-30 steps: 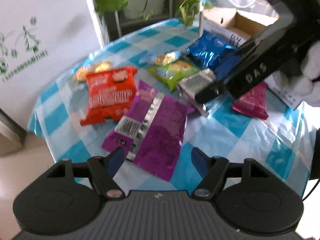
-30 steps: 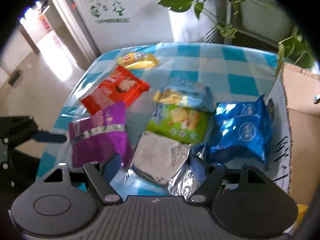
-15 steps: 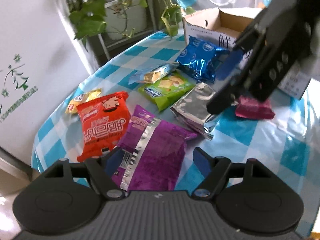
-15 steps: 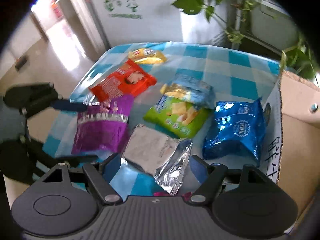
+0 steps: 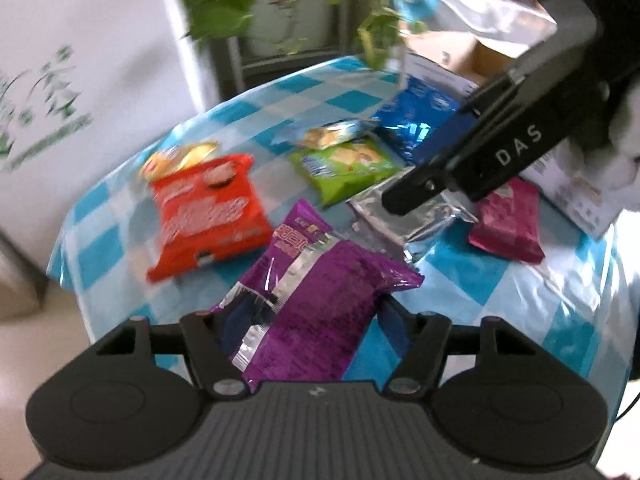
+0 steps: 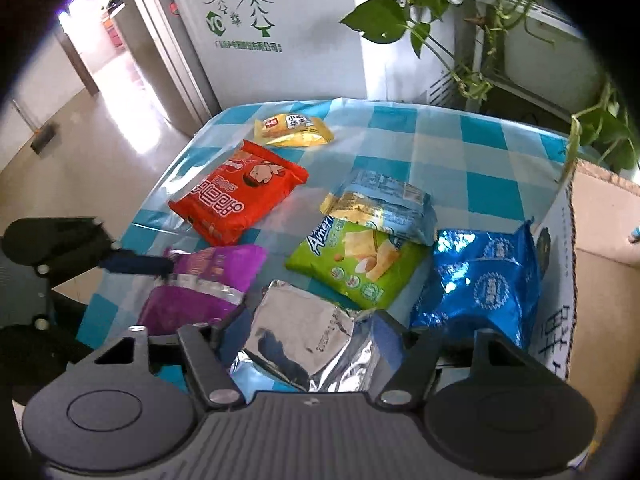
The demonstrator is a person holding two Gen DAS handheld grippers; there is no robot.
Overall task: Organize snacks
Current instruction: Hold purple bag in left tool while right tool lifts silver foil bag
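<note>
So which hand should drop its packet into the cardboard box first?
Right, probably. The right hand-held gripper, jaws closing around the silver packet, sits beside the cardboard box; the left, around the purple packet, is farther.

the crinkled purple foil snack bag [image 5: 316,300] hides the left gripper's blue pads. motion blurs the print on the flat red snack packet [image 5: 208,216]. the brown cardboard box [image 6: 600,280] is cut by the edge.
</note>
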